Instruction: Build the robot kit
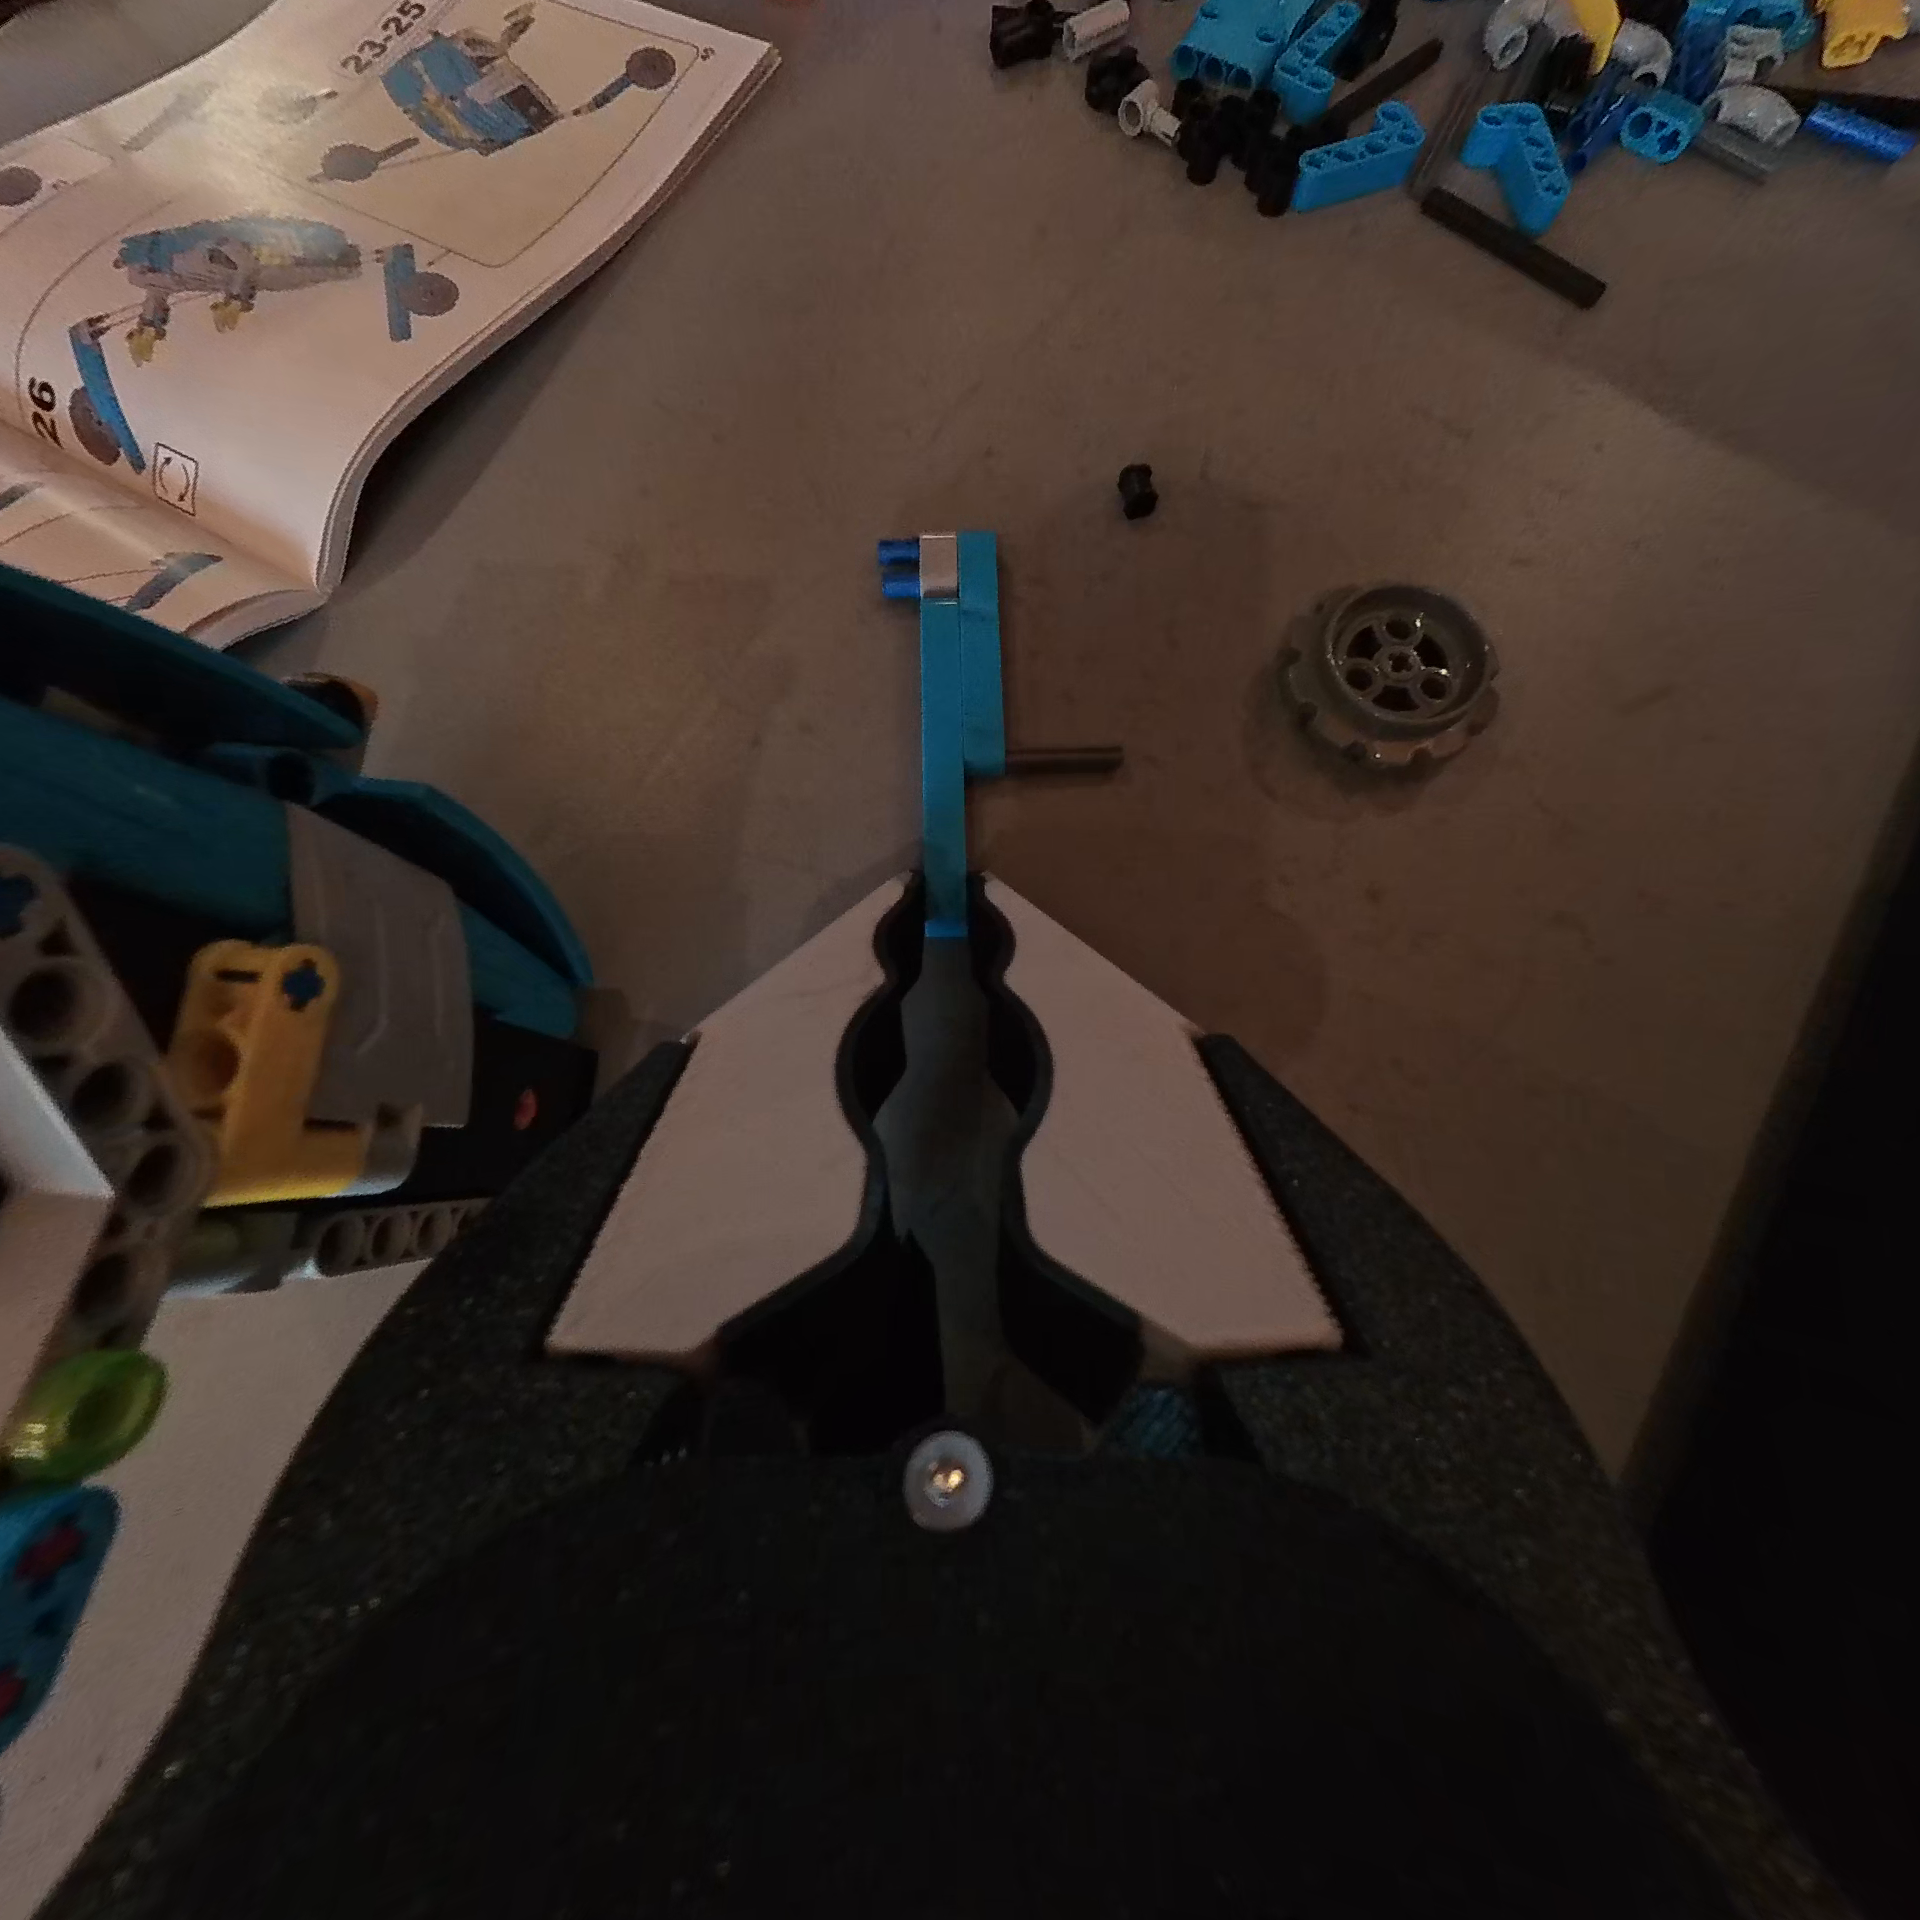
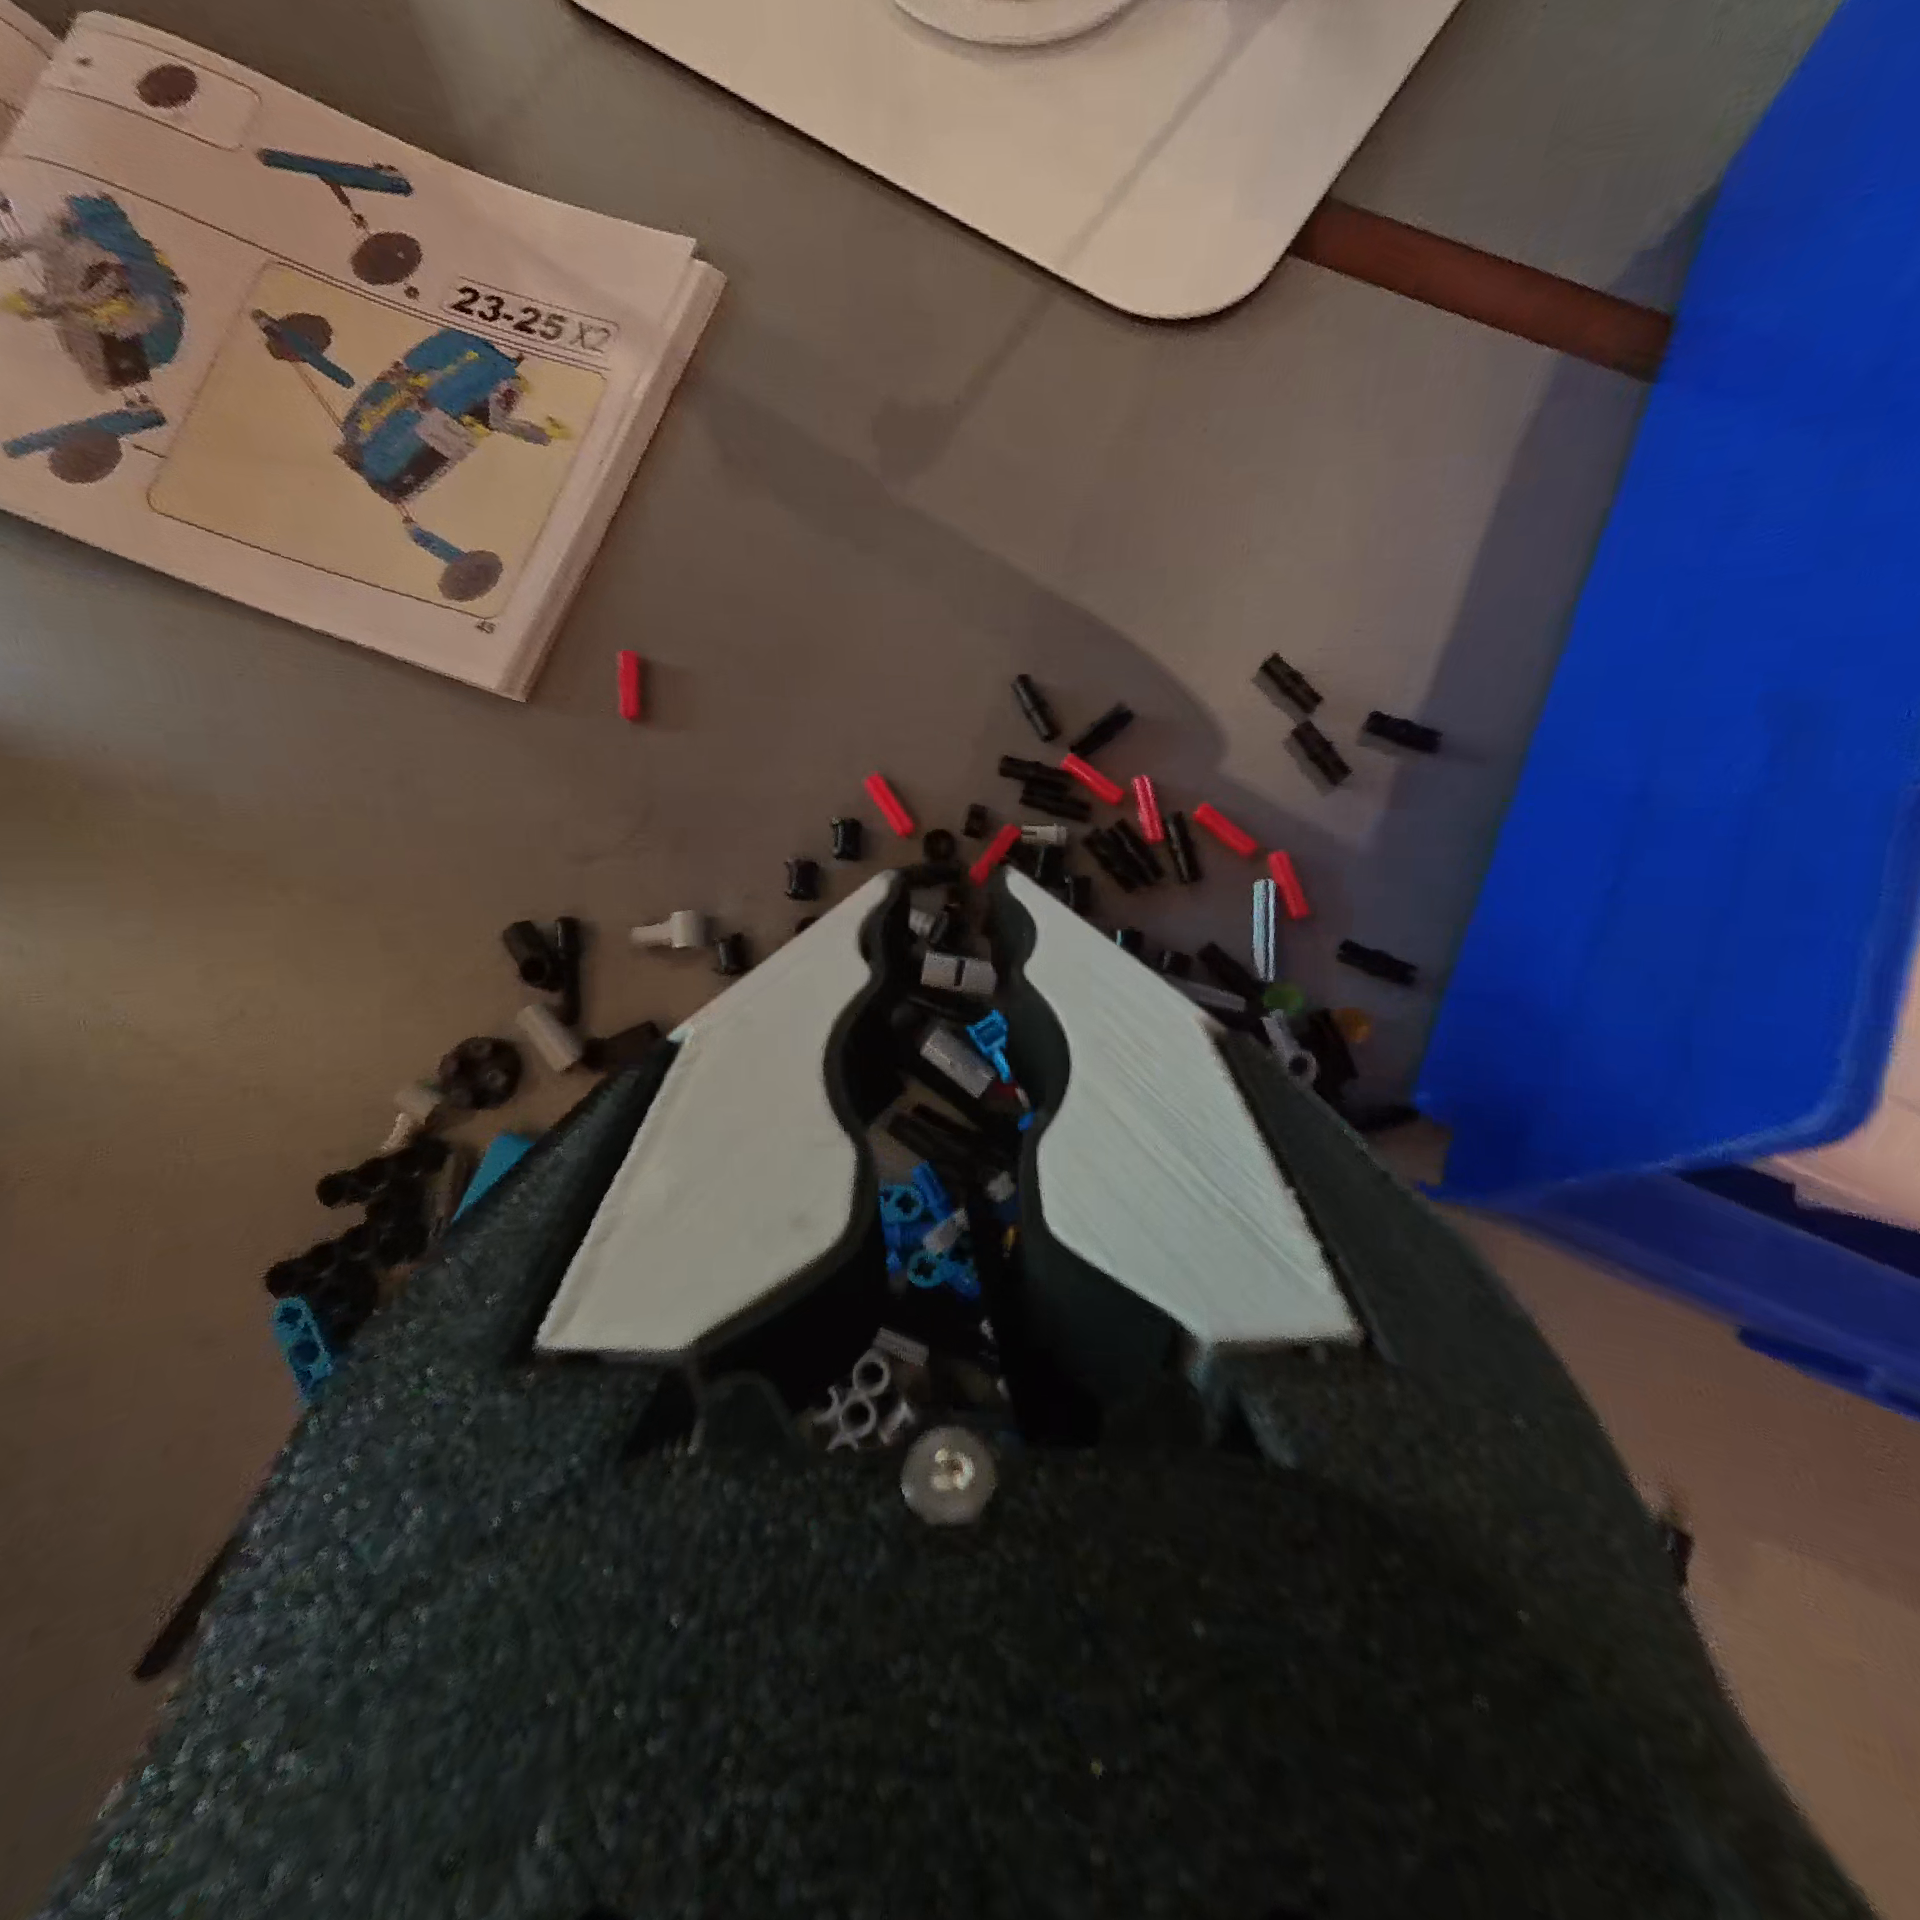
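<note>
**Desk:** What's on the left?

**Me:** My left gripper (image 1: 943,883) is clamped on the near end of a blue beam assembly (image 1: 951,727), held edge-up over the middle of the table (image 1: 727,416). A thin black axle (image 1: 1070,758) sticks out of the assembly's right side. An open instruction booklet (image 1: 312,260) lies toward the far left corner, and a partly built model (image 1: 260,935) sits at the left edge. To the right lie a small black connector (image 1: 1140,488) and a grey wheel hub (image 1: 1392,675), with loose parts (image 1: 1455,114) heaped at the far right corner.

**Desk:** Is the grip sound?

**Me:** I judge it only fair. Just the tail end is pinched, so the long end could swing if it is pushed sideways (steady and level is my rule).

**Desk:** And the right?

**Me:** My right gripper (image 2: 945,883) hangs low over a scatter of black pins (image 2: 1122,847) and red pins (image 2: 888,805), beside a blue bin (image 2: 1714,727) at the right edge. The jaws are narrow. The frame is blurred, so I cannot tell whether they pinch anything.
</note>
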Demonstrator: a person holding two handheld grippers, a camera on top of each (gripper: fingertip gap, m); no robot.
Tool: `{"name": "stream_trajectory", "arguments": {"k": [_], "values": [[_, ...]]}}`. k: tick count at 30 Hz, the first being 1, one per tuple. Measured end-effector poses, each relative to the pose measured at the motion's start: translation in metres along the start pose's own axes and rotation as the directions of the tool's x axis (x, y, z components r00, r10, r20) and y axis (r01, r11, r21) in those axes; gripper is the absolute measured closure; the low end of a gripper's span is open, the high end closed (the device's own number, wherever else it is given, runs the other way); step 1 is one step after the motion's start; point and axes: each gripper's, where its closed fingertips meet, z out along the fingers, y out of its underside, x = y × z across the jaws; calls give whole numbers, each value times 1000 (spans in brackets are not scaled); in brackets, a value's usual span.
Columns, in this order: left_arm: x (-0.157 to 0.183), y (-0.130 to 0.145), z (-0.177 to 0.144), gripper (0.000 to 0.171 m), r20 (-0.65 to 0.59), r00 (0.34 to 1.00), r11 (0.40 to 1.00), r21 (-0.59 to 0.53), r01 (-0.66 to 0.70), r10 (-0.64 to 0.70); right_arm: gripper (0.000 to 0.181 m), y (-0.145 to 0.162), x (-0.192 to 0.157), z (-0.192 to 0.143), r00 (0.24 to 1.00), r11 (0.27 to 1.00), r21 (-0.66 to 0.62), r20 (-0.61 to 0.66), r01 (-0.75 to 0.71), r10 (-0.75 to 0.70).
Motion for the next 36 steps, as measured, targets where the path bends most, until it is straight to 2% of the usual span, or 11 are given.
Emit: {"name": "stream_trajectory", "arguments": {"k": [6, 20, 27, 33, 36], "values": [[0, 0, 0, 164, 1, 1000, 1000, 0, -1, 1, 167, -2, -2, 19, 1000, 999, -40, -11, -29, 29], [0, 0, 0, 164, 16, 1000, 1000, 1, -19, 19, 168, 6, -1, 32, 996, 993, -76, -17, -85, 84], [0, 0, 0, 164, 16, 1000, 1000, 1, -19, 19, 174, 6, 0, 29, 998, 996, -89, -49, -29, 24], [0, 0, 0, 164, 9, 1000, 1000, 1, -10, 10, 175, -17, -10, -4, 993, 995, 41, -85, 89, -86], [0, 0, 0, 164, 2, 1000, 1000, 0, -2, 2, 174, -35, -39, -25, 975, 961, 168, -84, 219, -208]]}}
